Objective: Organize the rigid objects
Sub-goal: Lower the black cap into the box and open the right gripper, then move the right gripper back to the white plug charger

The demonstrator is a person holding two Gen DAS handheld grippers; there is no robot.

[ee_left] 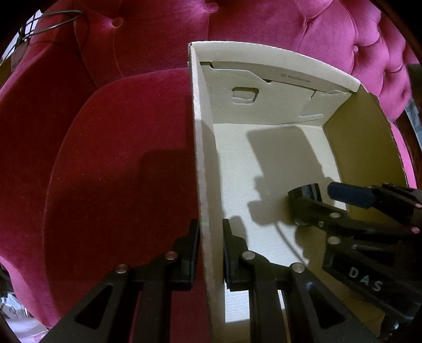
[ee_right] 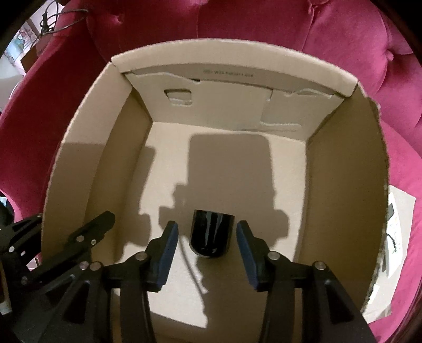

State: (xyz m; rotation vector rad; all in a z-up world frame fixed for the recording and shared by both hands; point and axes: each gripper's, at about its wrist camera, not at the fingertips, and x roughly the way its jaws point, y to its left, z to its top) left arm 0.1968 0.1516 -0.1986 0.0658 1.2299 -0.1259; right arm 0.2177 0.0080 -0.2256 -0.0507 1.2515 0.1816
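Note:
An open cardboard box sits on a pink velvet armchair seat. A glossy black cylinder lies low inside it, near the front of the box floor. My right gripper reaches down into the box with its blue-padded fingers on either side of the cylinder. There is a gap at each side and the pads do not touch it, so the gripper is open. In the left wrist view the cylinder shows beside the right gripper. My left gripper is shut on the left wall of the box.
The tufted pink armchair surrounds the box on all sides. A wire loop hangs at the upper left. A white flat item lies on the seat right of the box. A thin dark line runs across the box floor.

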